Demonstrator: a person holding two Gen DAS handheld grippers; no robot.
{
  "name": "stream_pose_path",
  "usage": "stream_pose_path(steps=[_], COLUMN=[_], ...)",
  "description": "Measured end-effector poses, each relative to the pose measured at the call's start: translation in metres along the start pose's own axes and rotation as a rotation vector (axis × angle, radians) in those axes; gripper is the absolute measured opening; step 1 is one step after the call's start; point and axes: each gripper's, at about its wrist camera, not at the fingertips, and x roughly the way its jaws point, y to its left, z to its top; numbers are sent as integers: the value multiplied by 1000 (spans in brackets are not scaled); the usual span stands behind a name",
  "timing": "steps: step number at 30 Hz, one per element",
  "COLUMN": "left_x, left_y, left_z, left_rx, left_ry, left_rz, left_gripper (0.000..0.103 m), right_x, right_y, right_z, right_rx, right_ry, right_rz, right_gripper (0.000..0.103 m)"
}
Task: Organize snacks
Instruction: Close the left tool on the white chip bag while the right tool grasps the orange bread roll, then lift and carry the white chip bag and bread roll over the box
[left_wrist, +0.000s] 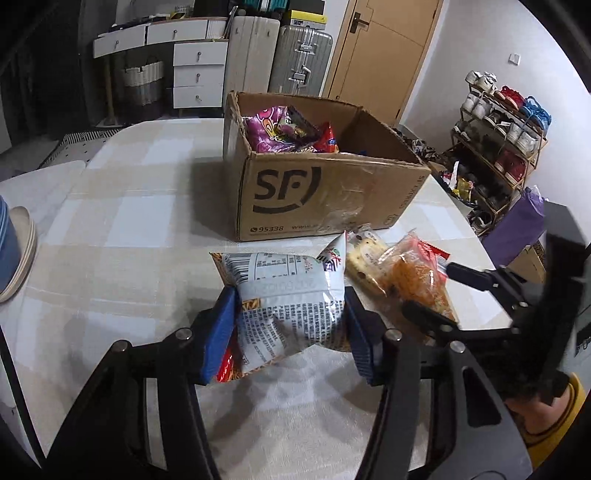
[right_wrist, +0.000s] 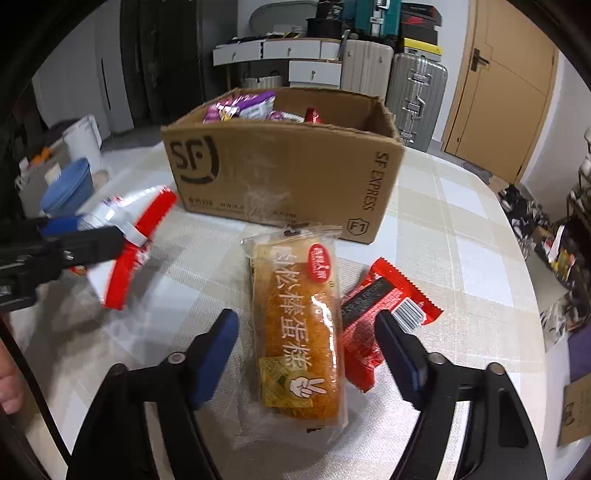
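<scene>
My left gripper (left_wrist: 290, 314) is shut on a white and red snack bag (left_wrist: 288, 295), held just above the table in front of the SF cardboard box (left_wrist: 325, 195). The same bag (right_wrist: 122, 243) and left gripper (right_wrist: 79, 234) show at the left of the right wrist view. My right gripper (right_wrist: 306, 339) is open, its fingers on either side of an orange meat-floss cake pack (right_wrist: 299, 332) lying on the table. A red wrapper (right_wrist: 380, 317) lies beside that pack, next to the right finger. The box (right_wrist: 288, 177) holds several snack bags (left_wrist: 284, 129).
A pale checked tablecloth (left_wrist: 129, 221) covers the table. Stacked bowls (left_wrist: 14, 251) sit at its left edge. A small yellow cake pack (left_wrist: 364, 254) lies by the box. A shoe rack (left_wrist: 506, 147), suitcases (left_wrist: 299, 59) and drawers (left_wrist: 197, 74) stand behind.
</scene>
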Motion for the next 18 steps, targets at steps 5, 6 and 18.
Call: stream_pose_path(steps=[5,6,18], left_x=[-25,-29,-71], left_y=[3,3,-3], left_z=[-18,-20,-35], left_rx=[19,20,39], left_ry=[-15,-23,-89], left_rz=[11,17,27], left_gripper=[53,53,53], right_x=[5,5,-28], right_y=[12,15,-5], right_z=[-3,-4,-15], right_rx=[-75,-90,68], right_ry=[17,16,-51], right_rz=[-63,-72,121], right_gripper=[56,52,37])
